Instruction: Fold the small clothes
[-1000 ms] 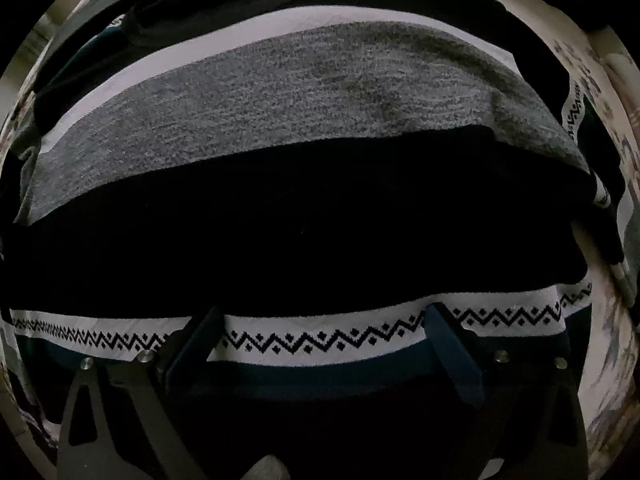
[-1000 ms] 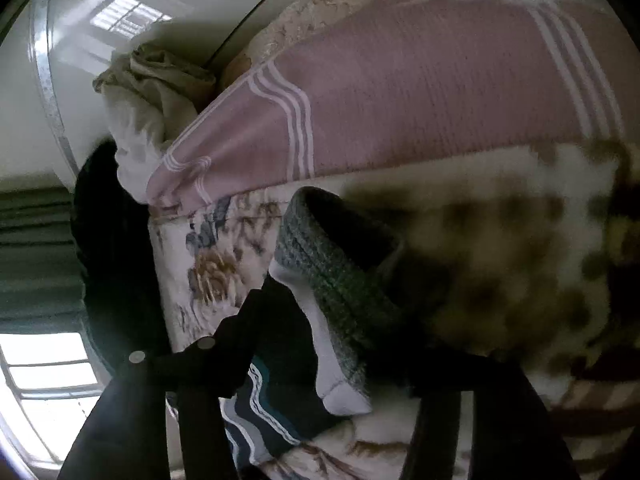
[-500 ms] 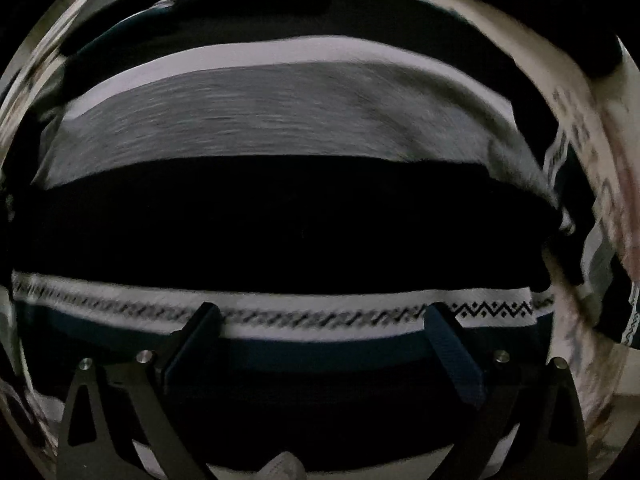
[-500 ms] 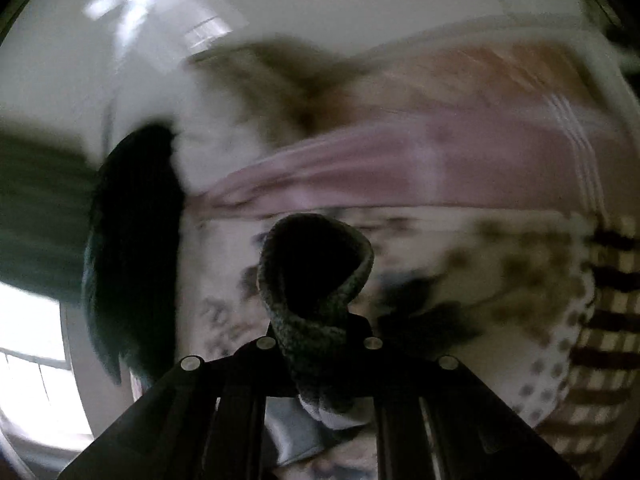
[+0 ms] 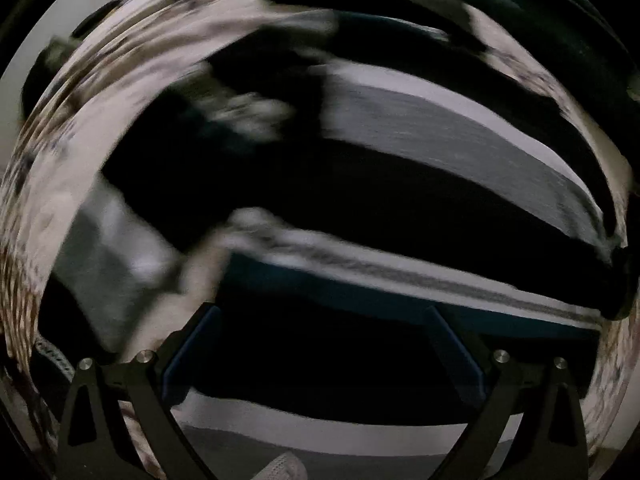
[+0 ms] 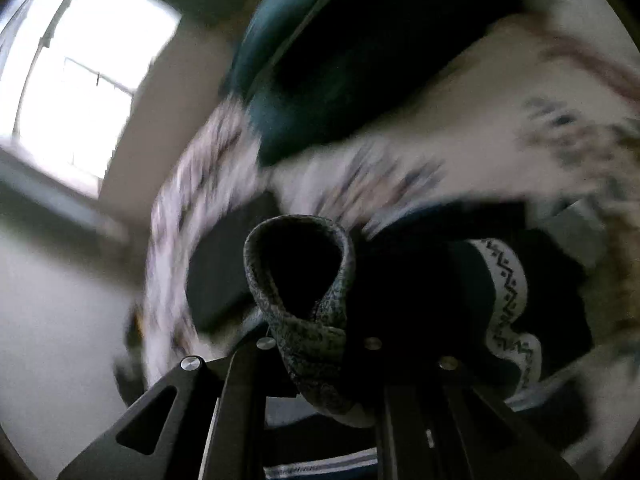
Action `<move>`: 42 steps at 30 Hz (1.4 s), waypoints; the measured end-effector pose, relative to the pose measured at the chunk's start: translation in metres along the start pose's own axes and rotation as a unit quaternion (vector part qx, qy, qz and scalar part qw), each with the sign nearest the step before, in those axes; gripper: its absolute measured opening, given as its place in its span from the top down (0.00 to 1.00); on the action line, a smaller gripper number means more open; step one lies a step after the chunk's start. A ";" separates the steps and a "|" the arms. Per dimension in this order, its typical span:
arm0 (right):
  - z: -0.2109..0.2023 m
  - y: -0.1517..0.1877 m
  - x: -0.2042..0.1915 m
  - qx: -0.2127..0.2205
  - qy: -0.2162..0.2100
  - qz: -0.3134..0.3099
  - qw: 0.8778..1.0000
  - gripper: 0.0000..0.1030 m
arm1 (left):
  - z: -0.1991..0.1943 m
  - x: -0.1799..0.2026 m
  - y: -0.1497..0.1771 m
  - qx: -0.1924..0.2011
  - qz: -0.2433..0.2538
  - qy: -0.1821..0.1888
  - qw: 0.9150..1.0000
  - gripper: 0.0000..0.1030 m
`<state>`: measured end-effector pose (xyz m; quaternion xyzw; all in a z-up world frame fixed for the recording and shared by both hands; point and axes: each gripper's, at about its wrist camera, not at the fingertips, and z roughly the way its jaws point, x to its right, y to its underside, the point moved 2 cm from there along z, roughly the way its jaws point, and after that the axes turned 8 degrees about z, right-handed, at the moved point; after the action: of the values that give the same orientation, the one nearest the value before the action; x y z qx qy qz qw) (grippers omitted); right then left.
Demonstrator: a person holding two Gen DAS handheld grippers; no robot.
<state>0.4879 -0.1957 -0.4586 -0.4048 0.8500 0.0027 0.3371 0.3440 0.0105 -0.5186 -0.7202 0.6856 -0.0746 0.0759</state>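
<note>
A knitted sweater with black, grey, white and dark blue bands lies spread on the bed, blurred by motion. My left gripper hangs above its lower bands, pointing steeply down. Its blue-padded fingers stand wide apart and open, with nothing pinched. The sweater's left edge and a sleeve show at the left of that view. In the right wrist view my right gripper is shut on the sleeve's grey ribbed cuff, which loops up above the jaws. The white zigzag band of the sweater trails to the right.
A floral bedsheet surrounds the sweater and also shows in the right wrist view as the bedsheet. A dark teal cushion-like shape lies beyond. A bright window and a pale wall fill the left of that view.
The right gripper closed on the grey cuff and swung with it towards the window side. The left view slid across the sweater, so its left edge and the sheet now show.
</note>
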 end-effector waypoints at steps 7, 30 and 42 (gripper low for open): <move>0.137 0.126 -0.075 -0.094 0.081 -0.151 0.981 0.88 | 0.006 -0.069 0.015 -0.004 -0.041 -0.014 0.999 0.00; 0.031 0.114 0.042 -0.133 0.196 -0.184 0.954 0.02 | -0.061 -0.212 0.176 0.001 -0.371 0.049 0.927 0.00; 0.033 0.151 0.054 -0.165 0.211 -0.211 0.940 0.02 | -0.025 -0.261 0.256 0.089 -0.691 0.095 0.711 0.24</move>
<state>0.3782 -0.1221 -0.5555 -0.6156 0.7847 -0.0141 0.0713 0.0758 0.2584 -0.5489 -0.9720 -0.0097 -0.2349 0.0011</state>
